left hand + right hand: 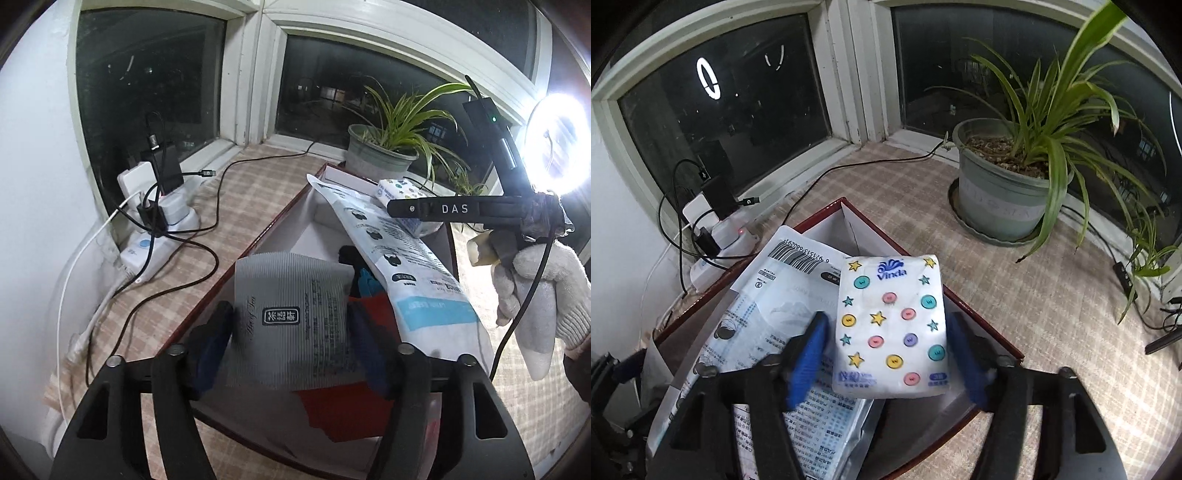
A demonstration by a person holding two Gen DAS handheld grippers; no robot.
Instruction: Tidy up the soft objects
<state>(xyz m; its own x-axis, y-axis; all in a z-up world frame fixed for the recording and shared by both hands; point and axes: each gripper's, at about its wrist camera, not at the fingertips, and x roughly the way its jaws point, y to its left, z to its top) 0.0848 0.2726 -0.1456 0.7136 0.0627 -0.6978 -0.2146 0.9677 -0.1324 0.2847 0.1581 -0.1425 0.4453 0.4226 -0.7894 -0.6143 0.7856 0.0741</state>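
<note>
The right gripper (886,345) stood open astride the white button-printed tissue pack (891,326), its long axis toward twelve o'clock over the red-rimmed box (982,321); left gripper (290,334) likewise open

Dark night windows (731,110) in white frames fill the upper frame; a checked cloth (1034,295) covers the sill, ring light (557,144) glaring at right.

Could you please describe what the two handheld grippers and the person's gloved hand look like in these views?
Both the left gripper and the right gripper have black angular frames with silver pivot bolts, and fingers faced with blue ribbed pads. Seen from the left wrist view, the right gripper carries white "DAS" lettering on a black bar, with a black cable trailing down. The hand wears an off-white knitted glove.
</note>
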